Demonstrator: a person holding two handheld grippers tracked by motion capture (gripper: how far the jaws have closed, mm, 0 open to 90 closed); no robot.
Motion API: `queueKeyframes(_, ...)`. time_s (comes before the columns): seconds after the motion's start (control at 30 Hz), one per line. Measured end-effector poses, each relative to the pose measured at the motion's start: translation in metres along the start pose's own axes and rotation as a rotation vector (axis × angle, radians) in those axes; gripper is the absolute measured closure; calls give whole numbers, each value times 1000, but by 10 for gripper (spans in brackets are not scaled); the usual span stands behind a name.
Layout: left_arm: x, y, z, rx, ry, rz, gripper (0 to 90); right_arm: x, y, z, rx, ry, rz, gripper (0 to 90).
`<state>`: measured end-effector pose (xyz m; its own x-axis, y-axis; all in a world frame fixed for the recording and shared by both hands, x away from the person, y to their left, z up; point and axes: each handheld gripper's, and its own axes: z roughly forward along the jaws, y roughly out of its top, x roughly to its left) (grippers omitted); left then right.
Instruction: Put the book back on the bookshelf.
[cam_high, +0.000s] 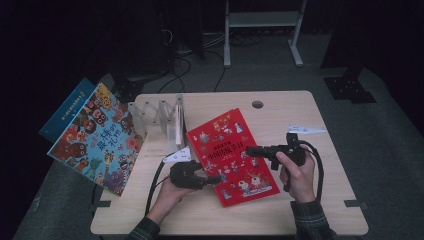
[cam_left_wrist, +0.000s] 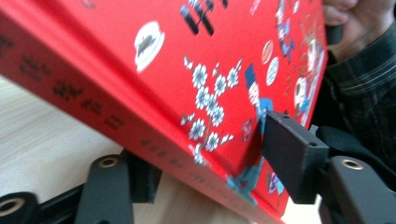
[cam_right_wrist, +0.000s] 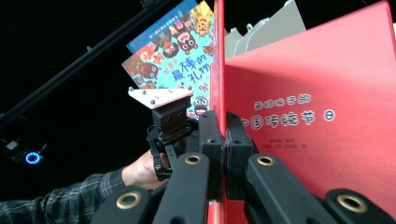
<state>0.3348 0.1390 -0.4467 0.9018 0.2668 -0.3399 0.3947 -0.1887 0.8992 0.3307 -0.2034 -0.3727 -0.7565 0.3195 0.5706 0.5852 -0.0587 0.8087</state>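
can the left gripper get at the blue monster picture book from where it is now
Probably not yet: the left gripper has its jaws around the red book, and the blue picture book leans off the table's far left edge.

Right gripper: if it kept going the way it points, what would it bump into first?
Probably the left gripper. The right gripper, shut on the red book, points left across it; depth is hard to judge.

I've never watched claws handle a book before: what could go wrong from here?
The right claw pinches only the thin cover of the red book, so the cover could bend or crease.

The left claw straddles the spine corner; whether its pads press isn't clear, so the book might slip.

The clear rack stands close by; a swing could knock it.
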Motion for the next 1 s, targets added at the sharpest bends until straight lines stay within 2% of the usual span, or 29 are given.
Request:
queueKeyframes(0.17, 0, 3, -7, -63, -33, -8, 516, -3, -9, -3, -66, 52, -10, 878)
queueKeyframes(0.23, 0, 4, -10, -81, -42, -8, 545, -4, -12, -4, -78, 66, -34, 878)
queueKeyframes(0.4, 0, 5, -14, -90, -82, -10, 616, -8, -19, -5, -86, 94, -75, 877)
queueKeyframes(0.57, -1, 6, -15, -81, -100, 3, 652, -11, -21, -8, -52, 107, -129, 872)
queueKeyframes(0.7, 0, 9, -20, -103, -122, 6, 705, -10, -22, -8, -2, 75, -192, 842)
queueKeyframes(0.8, -1, 11, -23, -124, -143, 7, 731, -9, -24, -7, 17, 85, -207, 831)
queueKeyframes(0.87, -2, 12, -25, -123, -141, 18, 746, -10, -24, -6, 28, 66, -223, 815)
queueKeyframes(1.0, -3, 13, -26, -123, -141, 31, 755, -10, -25, -4, 35, 65, -236, 802)
